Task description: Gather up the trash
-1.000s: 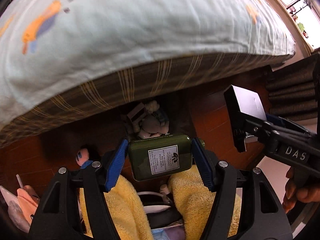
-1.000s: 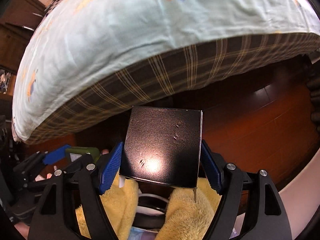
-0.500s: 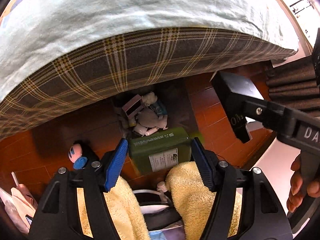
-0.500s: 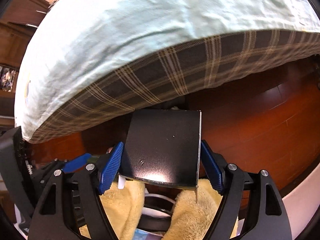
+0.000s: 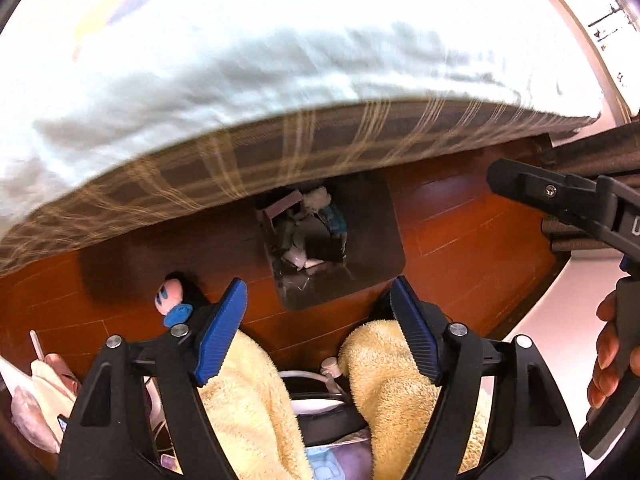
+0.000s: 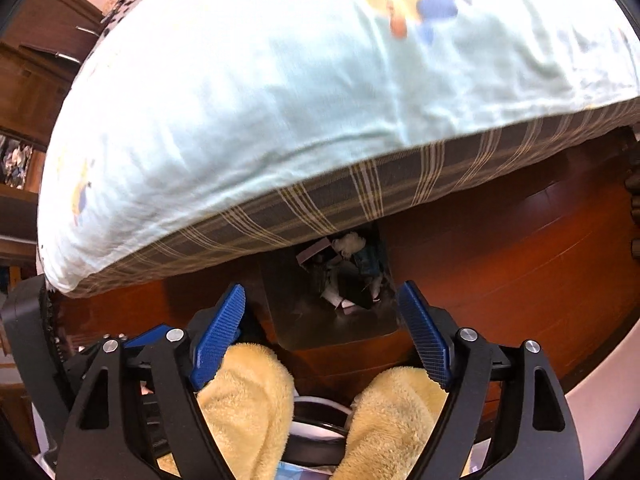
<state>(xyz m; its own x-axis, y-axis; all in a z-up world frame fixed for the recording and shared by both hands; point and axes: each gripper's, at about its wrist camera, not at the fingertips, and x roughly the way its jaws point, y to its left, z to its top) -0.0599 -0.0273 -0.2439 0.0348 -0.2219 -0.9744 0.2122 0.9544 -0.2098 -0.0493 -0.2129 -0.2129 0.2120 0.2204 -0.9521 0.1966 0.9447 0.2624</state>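
Note:
A dark square trash bin (image 5: 372, 256) stands on the wooden floor beside the bed, with boxes, crumpled paper and wrappers (image 5: 308, 236) inside. It also shows in the right wrist view (image 6: 288, 312), its trash (image 6: 348, 268) visible. My left gripper (image 5: 318, 320) is open and empty, above the bin's near edge. My right gripper (image 6: 320, 328) is open and empty, also just above the bin. The green box and the black box are not clearly visible among the trash.
A bed with a pale blue sheet (image 5: 240, 80) and plaid mattress side (image 5: 280, 152) overhangs behind the bin. A small pink and blue toy (image 5: 170, 304) lies on the floor to the left. Yellow fuzzy slippers (image 5: 248, 392) are below. Dark wardrobes (image 6: 32, 52) stand at left.
Both grippers have opened. The green box has left the left gripper and the black box has left the right gripper. Both views have tilted up a little.

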